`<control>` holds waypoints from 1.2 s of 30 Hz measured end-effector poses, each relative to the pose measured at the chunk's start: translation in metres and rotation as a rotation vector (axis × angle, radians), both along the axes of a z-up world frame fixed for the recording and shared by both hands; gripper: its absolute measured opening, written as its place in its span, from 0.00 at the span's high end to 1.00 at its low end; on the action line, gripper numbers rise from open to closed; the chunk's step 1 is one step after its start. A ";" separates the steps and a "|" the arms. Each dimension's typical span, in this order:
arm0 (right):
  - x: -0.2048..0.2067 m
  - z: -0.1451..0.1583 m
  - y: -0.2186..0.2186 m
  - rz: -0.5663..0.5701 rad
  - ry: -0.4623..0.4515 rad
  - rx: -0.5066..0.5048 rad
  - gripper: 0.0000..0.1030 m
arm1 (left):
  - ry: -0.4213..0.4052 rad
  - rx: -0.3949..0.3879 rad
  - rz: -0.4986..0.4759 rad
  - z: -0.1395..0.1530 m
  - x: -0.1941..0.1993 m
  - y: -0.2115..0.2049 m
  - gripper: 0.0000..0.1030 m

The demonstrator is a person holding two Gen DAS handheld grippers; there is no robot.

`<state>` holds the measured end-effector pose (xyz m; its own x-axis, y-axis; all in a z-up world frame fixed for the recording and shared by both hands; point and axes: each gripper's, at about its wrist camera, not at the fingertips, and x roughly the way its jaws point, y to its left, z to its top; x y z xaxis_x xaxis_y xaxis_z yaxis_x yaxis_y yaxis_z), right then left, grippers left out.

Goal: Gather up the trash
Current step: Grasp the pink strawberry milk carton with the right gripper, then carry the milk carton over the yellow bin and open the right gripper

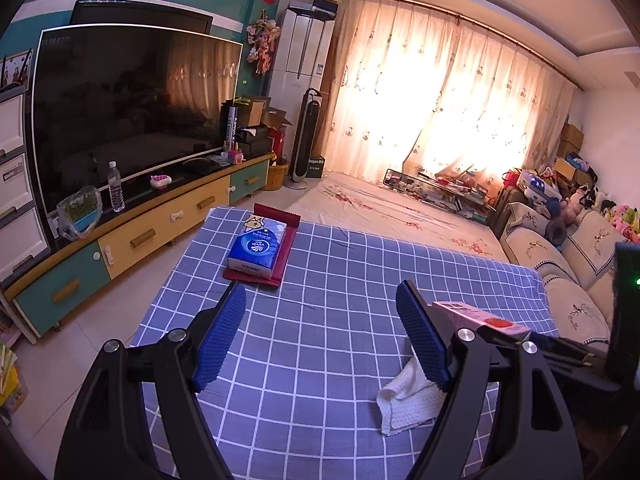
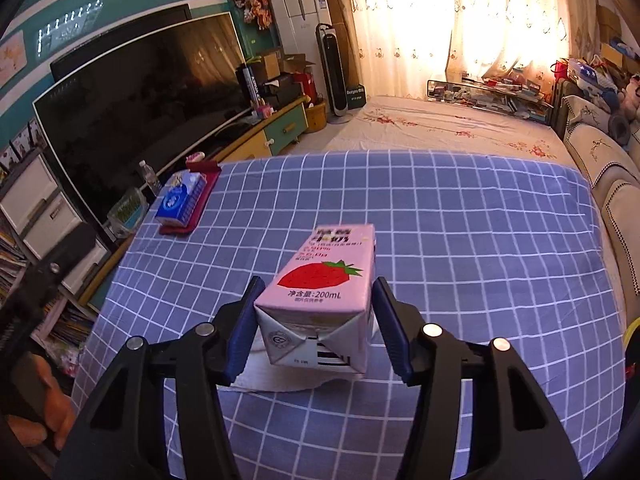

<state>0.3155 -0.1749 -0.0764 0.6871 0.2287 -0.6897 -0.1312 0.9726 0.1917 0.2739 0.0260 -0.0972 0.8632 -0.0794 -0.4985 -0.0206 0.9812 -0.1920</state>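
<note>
Right wrist view: right hand-held gripper (image 2: 316, 320) straddles pink milk carton (image 2: 320, 292) above counter (image 2: 480, 240); left pad touching, right gap visible; squeeze evenly. Left hand-held gripper (image 1: 322, 332) wide, empty

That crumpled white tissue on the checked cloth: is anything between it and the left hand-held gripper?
Nothing visible blocks it. The white tissue lies on the blue checked cloth, partly behind the open left hand-held gripper's right finger. The tissue pack sits far beyond; the right hand-held gripper straddles the pink milk carton.
</note>
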 end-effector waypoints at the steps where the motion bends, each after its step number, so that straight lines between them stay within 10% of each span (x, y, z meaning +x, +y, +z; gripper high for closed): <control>1: -0.001 0.002 -0.003 0.001 -0.001 0.006 0.49 | 0.001 0.003 -0.002 0.000 0.000 -0.001 0.26; 36: -0.110 0.057 -0.161 -0.158 -0.115 0.092 0.51 | 0.032 0.052 -0.203 -0.014 -0.003 -0.061 0.25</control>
